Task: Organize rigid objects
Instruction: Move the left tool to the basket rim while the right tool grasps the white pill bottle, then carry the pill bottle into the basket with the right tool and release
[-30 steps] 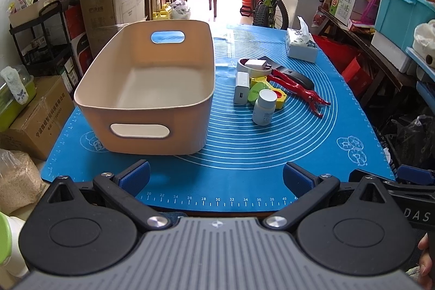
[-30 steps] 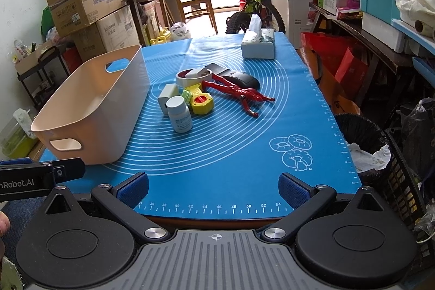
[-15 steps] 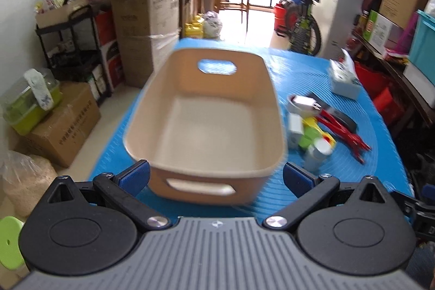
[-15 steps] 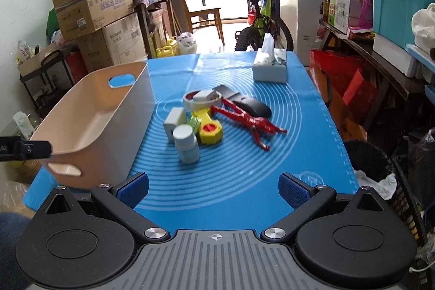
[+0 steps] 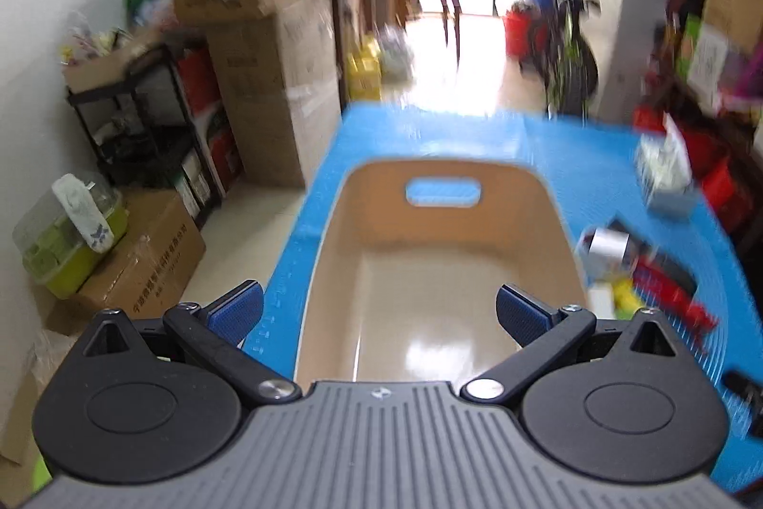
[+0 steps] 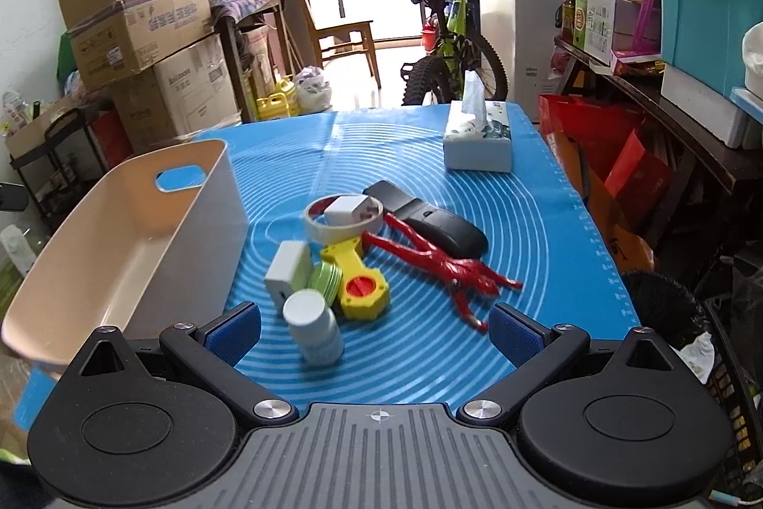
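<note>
Cluttered storage fills the background, cardboard boxes at upper left and a bicycle at top centre, and in front of you the desk is covered with a blue mat. Your left hand-held gripper hovers over the empty beige bin, spread wide and holding nothing; that view is smeared by motion, so take its details loosely. Your right hand-held gripper is equally wide and empty, low in the frame, with the white pill bottle between its fingers but untouched. Just above it the pile is tight: a white charger block, a green lid and a yellow-and-red toy wrench touch one another, with a tape roll, a red figure and a black computer mouse further up. The likely trouble is the bottle: it stands tilted, so a fingertip clipping it could tip it and send it rolling toward the near edge. Closing too far forward may snag the charger or lid as well. Nothing is in the bin yet.
</note>
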A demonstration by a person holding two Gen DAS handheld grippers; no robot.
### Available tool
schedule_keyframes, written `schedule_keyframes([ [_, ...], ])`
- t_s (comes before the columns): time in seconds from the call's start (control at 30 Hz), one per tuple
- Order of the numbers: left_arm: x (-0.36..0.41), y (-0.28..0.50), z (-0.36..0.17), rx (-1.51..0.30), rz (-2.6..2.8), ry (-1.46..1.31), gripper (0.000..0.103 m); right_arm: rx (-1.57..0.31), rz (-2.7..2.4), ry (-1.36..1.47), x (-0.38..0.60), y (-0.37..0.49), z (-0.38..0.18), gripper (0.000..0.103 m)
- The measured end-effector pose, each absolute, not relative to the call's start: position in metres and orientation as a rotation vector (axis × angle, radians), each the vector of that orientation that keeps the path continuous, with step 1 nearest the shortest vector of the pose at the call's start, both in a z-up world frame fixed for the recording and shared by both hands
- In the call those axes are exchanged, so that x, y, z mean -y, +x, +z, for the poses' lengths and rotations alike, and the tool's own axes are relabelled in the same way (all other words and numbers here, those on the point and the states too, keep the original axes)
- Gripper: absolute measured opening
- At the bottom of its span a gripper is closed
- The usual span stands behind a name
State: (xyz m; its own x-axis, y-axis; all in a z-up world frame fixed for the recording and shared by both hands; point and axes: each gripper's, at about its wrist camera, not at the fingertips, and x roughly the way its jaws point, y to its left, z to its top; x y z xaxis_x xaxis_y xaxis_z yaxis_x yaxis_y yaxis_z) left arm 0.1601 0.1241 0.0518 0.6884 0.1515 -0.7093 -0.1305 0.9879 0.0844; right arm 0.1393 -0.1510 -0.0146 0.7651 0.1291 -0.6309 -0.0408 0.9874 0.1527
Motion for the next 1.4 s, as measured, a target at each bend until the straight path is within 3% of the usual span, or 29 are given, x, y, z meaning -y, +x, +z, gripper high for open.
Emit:
schedule_keyframes([
  [0.17,-0.149,0.182,0.031,-0.847,0.165,-0.008,0.101,-0.7,0.117,0.109,0.138,0.158,-0.026,0.1],
  [0.27,-0.163,0.193,0.015,-0.894,0.173,-0.025,0.088,-0.732,0.127,0.069,0.126,0.171,-0.038,0.1],
  [0.43,-0.177,0.206,-0.008,-0.968,0.183,0.023,0.087,-0.762,0.128,0.039,0.112,0.191,-0.056,0.1],
  [0.67,-0.187,0.21,-0.027,-1.051,0.118,0.023,0.073,-0.785,0.102,0.032,0.097,0.212,-0.079,0.099],
  [0.77,-0.189,0.211,-0.031,-1.087,0.114,0.024,0.071,-0.8,0.089,0.023,0.091,0.217,-0.085,0.092],
  [0.93,-0.19,0.213,-0.039,-1.141,0.063,-0.02,0.051,-0.832,0.068,-0.011,0.081,0.22,-0.094,0.079],
  [1.0,-0.189,0.213,-0.04,-1.154,0.068,-0.011,0.036,-0.842,0.059,-0.018,0.078,0.221,-0.096,0.075],
  [1.27,-0.196,0.213,-0.042,-1.174,0.075,-0.039,0.017,-0.85,0.053,-0.033,0.066,0.223,-0.099,0.063],
  [1.4,-0.202,0.214,-0.042,-1.176,0.093,-0.053,0.005,-0.858,0.066,-0.028,0.065,0.224,-0.099,0.045],
])
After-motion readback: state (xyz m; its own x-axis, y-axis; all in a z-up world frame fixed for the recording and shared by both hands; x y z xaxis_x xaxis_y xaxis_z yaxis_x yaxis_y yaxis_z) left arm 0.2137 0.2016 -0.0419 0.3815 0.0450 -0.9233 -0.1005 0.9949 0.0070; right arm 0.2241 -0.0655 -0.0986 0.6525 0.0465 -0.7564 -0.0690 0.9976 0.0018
